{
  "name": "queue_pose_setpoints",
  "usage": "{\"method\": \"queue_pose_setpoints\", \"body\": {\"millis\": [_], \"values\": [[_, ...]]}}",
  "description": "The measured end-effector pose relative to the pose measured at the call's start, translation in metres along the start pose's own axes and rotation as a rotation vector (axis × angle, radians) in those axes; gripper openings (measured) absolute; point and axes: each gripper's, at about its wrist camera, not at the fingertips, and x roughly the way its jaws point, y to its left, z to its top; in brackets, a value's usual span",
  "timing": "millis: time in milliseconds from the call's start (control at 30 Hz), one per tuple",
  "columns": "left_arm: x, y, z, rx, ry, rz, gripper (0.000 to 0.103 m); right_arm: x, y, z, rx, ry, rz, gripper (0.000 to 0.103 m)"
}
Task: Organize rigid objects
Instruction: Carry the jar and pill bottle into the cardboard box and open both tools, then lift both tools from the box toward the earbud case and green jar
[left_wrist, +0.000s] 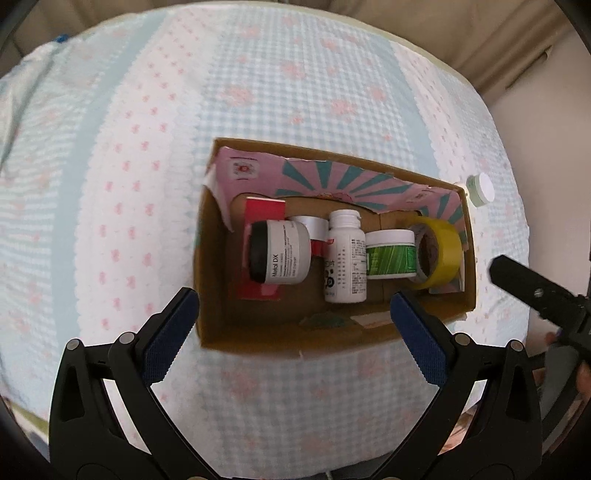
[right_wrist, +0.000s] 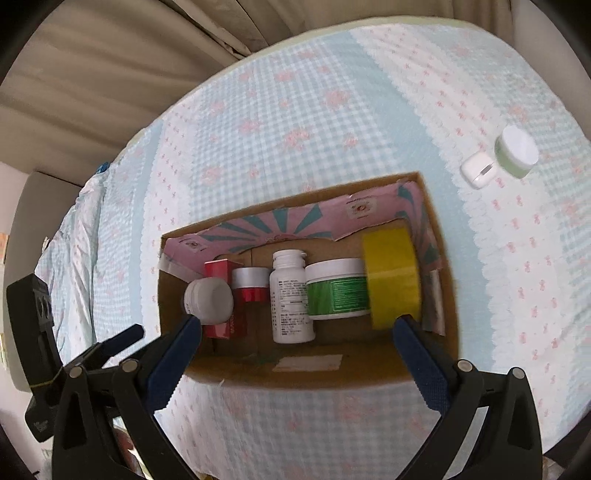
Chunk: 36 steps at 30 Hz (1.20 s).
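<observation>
Both grippers, left gripper (left_wrist: 295, 299) & right gripper (right_wrist: 297, 325), are hanging wide open & empty over cardboard box (left_wrist: 207, 258), w/ small jar (right_wrist: 516, 150) sitting upper right, outside, prob. awaiting packing.

Left gripper (left_wrist: 293, 302) pointing steeply down, jaws spread wide and empty, right gripper (right_wrist: 297, 326) likewise, blue pads (right_wrist: 173, 362) apart
</observation>
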Motion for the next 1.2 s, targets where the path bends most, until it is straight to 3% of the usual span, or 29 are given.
{"method": "queue_pose_setpoints", "body": {"millis": [133, 300, 500, 667, 833, 1067, 1200], "values": [[-0.02, -0.013, -0.009, -0.006, 0.007, 0.039, 0.103, -0.027, -0.008, -0.001, -0.039, -0.011, 0.003, 0.103], [-0.052, -0.057, -0.018, 0.037, -0.058, 0.067, 0.103, -0.073, -0.033, -0.001, -0.065, -0.063, -0.023, 0.103], [-0.074, -0.136, -0.026, 0.067, -0.139, 0.089, 0.103, -0.121, -0.086, 0.01, -0.103, -0.13, -0.092, 0.103], [-0.073, -0.207, -0.031, 0.03, -0.195, 0.106, 0.103, -0.154, -0.132, 0.025, -0.252, -0.171, -0.18, 0.103], [-0.071, -0.269, -0.026, 0.057, -0.271, 0.141, 0.103, -0.179, -0.173, 0.041, -0.384, -0.203, -0.199, 0.103], [-0.038, -0.34, 0.014, 0.234, -0.21, 0.145, 0.103, -0.181, -0.219, 0.071, -0.49, -0.154, -0.204, 0.103], [0.005, -0.363, 0.044, 0.35, -0.099, 0.111, 0.103, -0.172, -0.236, 0.09, -0.522, -0.144, -0.194, 0.103]]}}
